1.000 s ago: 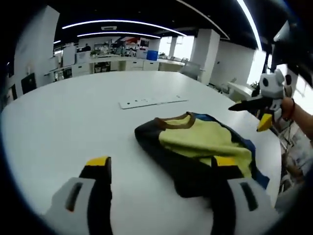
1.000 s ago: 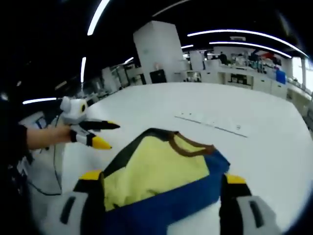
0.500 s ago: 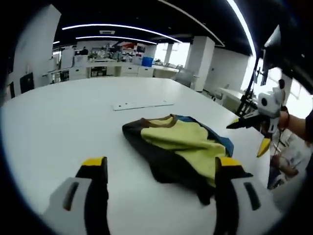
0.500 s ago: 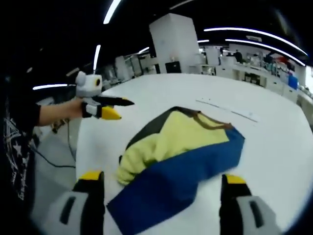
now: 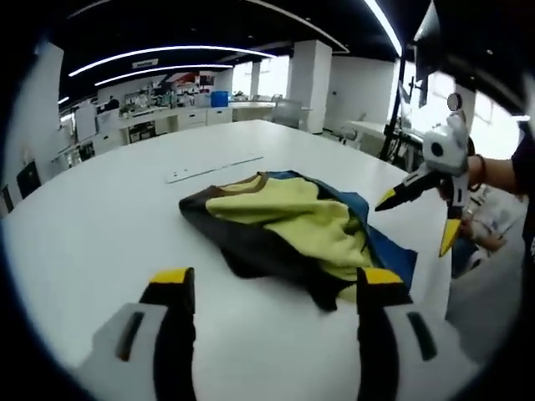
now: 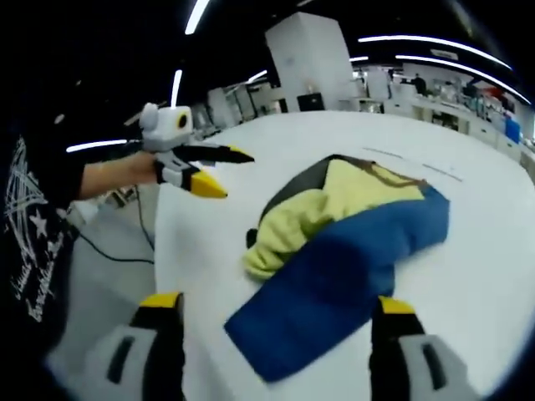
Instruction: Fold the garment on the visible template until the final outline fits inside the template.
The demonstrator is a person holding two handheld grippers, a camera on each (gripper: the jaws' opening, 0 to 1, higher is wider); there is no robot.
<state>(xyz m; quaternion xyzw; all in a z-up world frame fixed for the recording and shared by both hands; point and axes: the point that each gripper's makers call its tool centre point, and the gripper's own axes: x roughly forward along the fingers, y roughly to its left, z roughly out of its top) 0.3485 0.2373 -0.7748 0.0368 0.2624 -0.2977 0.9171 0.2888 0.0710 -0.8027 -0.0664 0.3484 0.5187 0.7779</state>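
While the garment (image 5: 292,230) lies bunched on the white table (image 5: 100,225), ahead of and w/o contact to both units, left hand-held gripper (image 5: 272,288) & right hand-held gripper (image 6: 267,313) hover w/ jaws spread wide, nothing gripped.

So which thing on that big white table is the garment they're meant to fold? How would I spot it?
Look at the large white table. The garment is the rumpled cloth heap lying on it, ahead of both open grippers. It stands out from the thin pale strip lying flat behind it by its colours: yellow in the middle, black along one side, blue along the other, with a brown collar.
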